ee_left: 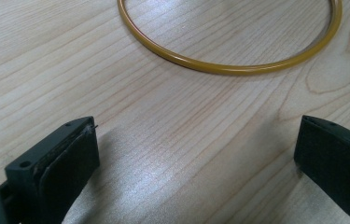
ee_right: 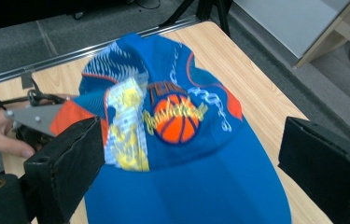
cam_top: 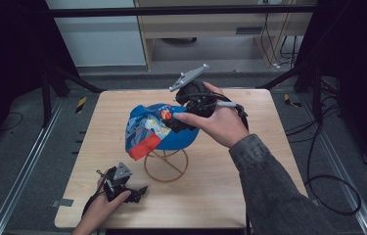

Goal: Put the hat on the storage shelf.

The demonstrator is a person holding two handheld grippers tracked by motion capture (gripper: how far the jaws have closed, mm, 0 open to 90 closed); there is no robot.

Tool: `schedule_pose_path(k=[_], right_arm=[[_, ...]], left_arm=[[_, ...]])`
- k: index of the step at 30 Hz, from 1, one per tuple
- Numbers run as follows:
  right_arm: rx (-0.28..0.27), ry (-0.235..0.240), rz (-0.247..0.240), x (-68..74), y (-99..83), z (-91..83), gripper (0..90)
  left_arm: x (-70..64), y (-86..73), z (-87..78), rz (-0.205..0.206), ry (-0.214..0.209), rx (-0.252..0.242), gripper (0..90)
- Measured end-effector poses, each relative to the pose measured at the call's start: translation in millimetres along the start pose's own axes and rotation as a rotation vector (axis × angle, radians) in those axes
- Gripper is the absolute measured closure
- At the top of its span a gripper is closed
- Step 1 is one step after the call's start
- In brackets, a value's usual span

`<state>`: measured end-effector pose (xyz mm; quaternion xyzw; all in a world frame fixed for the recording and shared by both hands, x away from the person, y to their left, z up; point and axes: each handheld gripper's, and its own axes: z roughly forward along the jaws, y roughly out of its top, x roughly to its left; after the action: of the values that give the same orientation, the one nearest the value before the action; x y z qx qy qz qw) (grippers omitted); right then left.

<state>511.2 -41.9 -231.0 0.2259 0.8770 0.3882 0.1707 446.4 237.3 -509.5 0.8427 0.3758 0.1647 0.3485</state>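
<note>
Right now I'm hovering the right gripper (cam_top: 178, 120) with jaws spread wide just above the blue fabric basketball cap (ee_right: 182, 154), which is sitting on the gold wire stand (cam_top: 166, 166) mid-table on the light wooden table (cam_top: 249, 161). I'm judging the cap light, soft and floppy in the crown, stiffer at the brim, so I'm favouring a pinch on the brim edge or a crown seam. Left gripper (cam_top: 134, 191) is resting open near the table's front edge, well apart from the cap, facing the stand's base ring (ee_left: 228, 65).
</note>
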Motion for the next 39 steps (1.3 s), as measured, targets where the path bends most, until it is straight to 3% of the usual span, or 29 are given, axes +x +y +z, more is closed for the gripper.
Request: schedule_pose_path(k=[5, 13, 24, 30, 39], right_arm=[[-0.034, -0.014, 0.021, -4.2, -15.1, -14.5, 6.8], [-0.045, -0.047, 0.057, -15.6, -43.1, -35.3, 6.9], [-0.048, -0.118, 0.128, -36.7, -83.7, -46.2, 8.2], [-0.059, -0.151, 0.150, -38.8, -105.7, -52.1, 9.1], [-0.049, -0.160, 0.190, -43.0, -135.6, -47.0, 9.7]], left_arm=[[0.2, 0.0, 0.1, 0.001, -0.003, -0.002, 0.0], [0.4, -0.1, 0.1, 0.004, -0.002, -0.002, 0.0], [0.7, 0.0, 0.3, 0.007, -0.005, -0.003, 0.0], [0.4, -0.1, 0.4, 0.003, -0.006, -0.003, 0.0], [0.7, -0.1, 0.1, 0.007, -0.007, 0.001, 0.0]])
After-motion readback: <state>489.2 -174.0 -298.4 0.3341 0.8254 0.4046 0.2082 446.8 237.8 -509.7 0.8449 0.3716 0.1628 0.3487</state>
